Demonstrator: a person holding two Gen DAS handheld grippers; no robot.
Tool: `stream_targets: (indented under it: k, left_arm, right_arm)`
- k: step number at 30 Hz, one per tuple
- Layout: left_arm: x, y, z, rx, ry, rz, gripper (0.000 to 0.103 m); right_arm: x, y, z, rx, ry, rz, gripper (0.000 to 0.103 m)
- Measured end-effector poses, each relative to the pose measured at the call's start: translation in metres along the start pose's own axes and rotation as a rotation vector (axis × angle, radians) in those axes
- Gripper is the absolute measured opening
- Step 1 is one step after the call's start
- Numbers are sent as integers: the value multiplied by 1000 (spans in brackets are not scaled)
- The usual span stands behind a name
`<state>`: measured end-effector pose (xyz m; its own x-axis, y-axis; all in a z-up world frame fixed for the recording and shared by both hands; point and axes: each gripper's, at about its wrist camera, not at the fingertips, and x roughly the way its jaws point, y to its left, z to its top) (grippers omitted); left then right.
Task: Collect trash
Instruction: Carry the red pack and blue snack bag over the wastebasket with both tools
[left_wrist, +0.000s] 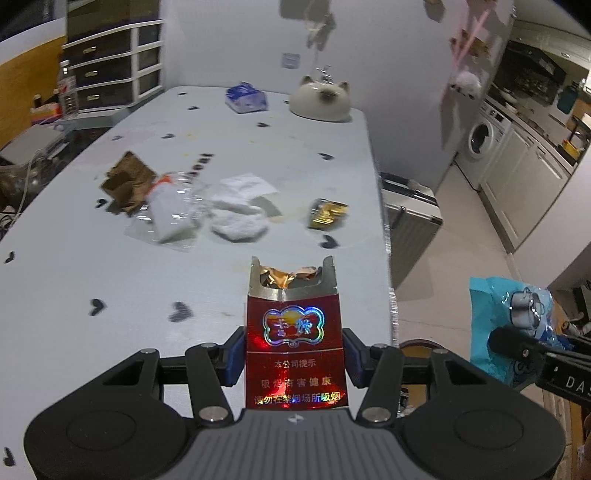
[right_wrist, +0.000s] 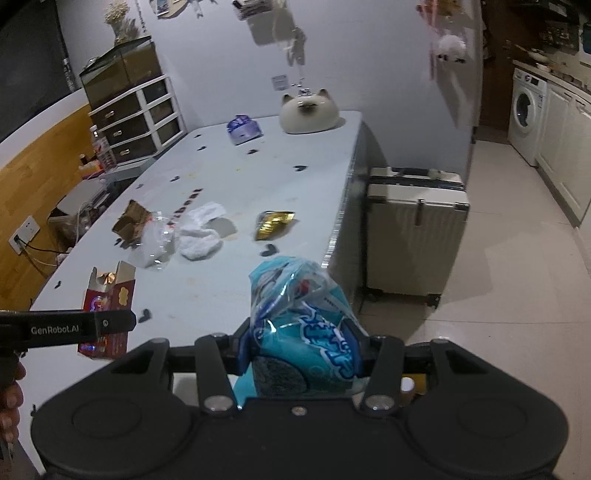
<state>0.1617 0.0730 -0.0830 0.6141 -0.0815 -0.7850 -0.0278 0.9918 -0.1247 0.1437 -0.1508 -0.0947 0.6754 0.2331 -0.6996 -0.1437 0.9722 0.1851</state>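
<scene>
A red cigarette box (left_wrist: 293, 343) is clamped in the left claw (left_wrist: 293, 356) and a blue wrapper (right_wrist: 306, 343) in the right claw (right_wrist: 304, 350), with tissue (left_wrist: 240, 210), a gold packet (left_wrist: 327, 214) and torn cardboard (left_wrist: 127, 181) strewn ahead on the table (left_wrist: 110, 280).

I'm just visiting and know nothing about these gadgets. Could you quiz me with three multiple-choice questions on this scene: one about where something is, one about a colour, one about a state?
1. Where does the gold foil wrapper lie?
A. on the floor
B. on the table near its right edge
C. on the suitcase

2. What colour is the cigarette pack in the left tool?
A. red
B. green
C. white

3. What is the right tool doing?
A. standing open and empty
B. resting on the table
C. clamped on a blue snack bag

Answers: 1 B, it sits on the table top near the edge. 2 A, its face is dark red. 3 C, the pads press the bag from both sides.
</scene>
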Motion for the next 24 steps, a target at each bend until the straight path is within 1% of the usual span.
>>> stream_targets:
  k: [4,10,14,18,24]
  left_arm:
    - [14,-38,1,6,20,-1,53]
    - [51,-103,5,17,68,6,53]
    - [83,-145,3,8,116,3,53]
    - [121,-184,1,28,177,-5,53]
    - [179,-227,-4,52,272,-30,53]
  right_arm:
    - [3,-41,2,19,13,-6,50]
    - [15,-112,13,28,42,-6,50]
    - [34,-161,14,32,89,-13,50]
    - [50,-208,14,57,127,-46,50]
    - [79,-263,1,107,204,-86,50]
